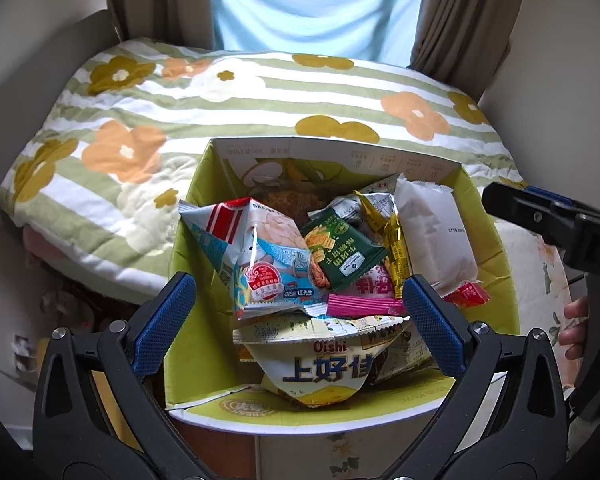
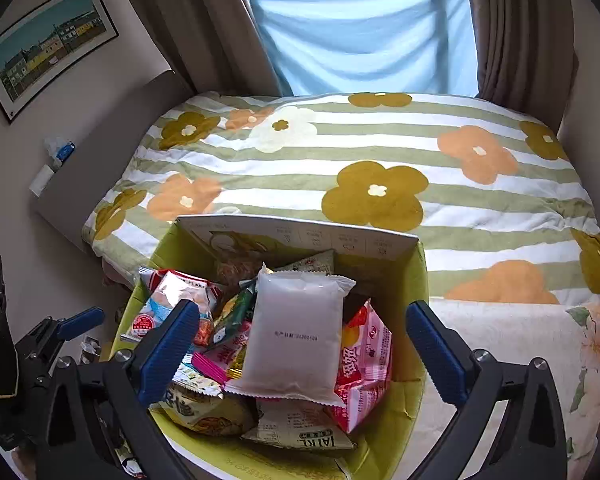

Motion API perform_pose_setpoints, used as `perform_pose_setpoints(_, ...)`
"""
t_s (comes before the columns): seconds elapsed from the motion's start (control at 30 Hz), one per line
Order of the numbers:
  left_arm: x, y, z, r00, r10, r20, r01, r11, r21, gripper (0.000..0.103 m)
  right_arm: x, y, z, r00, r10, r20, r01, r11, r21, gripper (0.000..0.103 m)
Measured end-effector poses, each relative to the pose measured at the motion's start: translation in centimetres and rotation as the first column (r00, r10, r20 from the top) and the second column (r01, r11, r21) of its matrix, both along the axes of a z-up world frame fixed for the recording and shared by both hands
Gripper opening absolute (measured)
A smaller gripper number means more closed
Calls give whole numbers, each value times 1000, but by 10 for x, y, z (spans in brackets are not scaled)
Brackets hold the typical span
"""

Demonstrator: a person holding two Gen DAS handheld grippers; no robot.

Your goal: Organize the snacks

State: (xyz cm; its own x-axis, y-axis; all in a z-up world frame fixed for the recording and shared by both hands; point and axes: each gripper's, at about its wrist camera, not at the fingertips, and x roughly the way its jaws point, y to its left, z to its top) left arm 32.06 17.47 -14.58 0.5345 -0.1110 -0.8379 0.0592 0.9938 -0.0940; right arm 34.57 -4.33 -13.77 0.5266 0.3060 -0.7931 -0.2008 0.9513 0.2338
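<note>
A green cardboard box stands open and is filled with several snack packets. Among them are a blue-and-white Oishi bag, a dark green packet, a pink wrapper and a yellow-and-white Oishi bag at the near side. A plain white packet lies on top at the right. My left gripper hangs open over the box with nothing touching its pads. My right gripper is open too; the white packet lies below, between its fingers, untouched.
The box sits against a bed with a striped flower quilt. Brown curtains and a blue cloth hang behind it. A framed picture is on the left wall. A person's fingers show at the right edge.
</note>
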Motion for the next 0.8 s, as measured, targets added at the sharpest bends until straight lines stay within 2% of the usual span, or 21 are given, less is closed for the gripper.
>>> perform_pose_setpoints(0.1, -2, -1, 0, 1000, 1, -4, -2, 1000, -6, 103, -6, -1, -2, 1000, -14, 9, 15, 1000, -28, 102)
perform_pose_setpoints(0.43, -17, -10, 12, 999, -33, 29, 33, 999, -3, 103, -30, -11, 9, 998, -56, 36, 57, 998, -25, 102)
perform_pose_setpoints(0.67, -56, -28, 52, 991, -17, 133, 16, 1000, 12, 103, -70, -35, 40, 991, -67, 119, 69, 998, -9, 102)
perform_pose_setpoints(0.8, -87, -49, 82, 976, 4, 217, -5, 1000, 4, 103, -105, -56, 68, 976, -66, 209, 78, 996, -51, 102)
